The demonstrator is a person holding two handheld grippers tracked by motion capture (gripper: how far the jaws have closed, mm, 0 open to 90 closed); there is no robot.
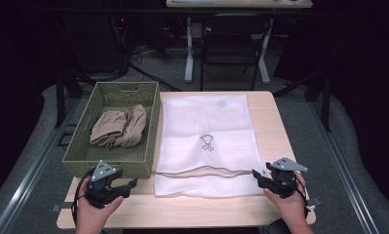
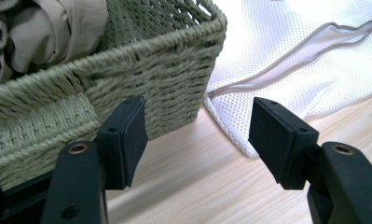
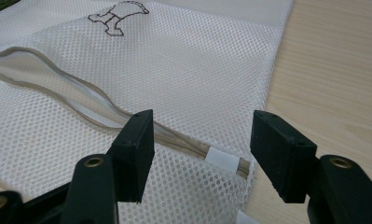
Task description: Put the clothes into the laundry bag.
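A dark room surrounds the scene: grey floor, black drapes at both sides, and at twelve o'clock a black chair [image 1: 233, 41] under a second desk [image 1: 238, 4] on white legs. The light wooden table [image 1: 275, 122] fills the middle. On it, at the centre, lies a white mesh laundry bag [image 1: 207, 141], flat, its zippered mouth gaping near the six o'clock edge. Touching its nine o'clock side stands a green woven basket [image 1: 113, 165] that holds crumpled beige clothing [image 1: 120, 127].

At seven o'clock the left gripper [image 1: 128, 186] is released, jaws apart with nothing between them, aimed at the basket's near corner. At five o'clock the right gripper [image 1: 258, 176] is also released, jaws spread over the bag's zipper end, pads clear of the mesh.
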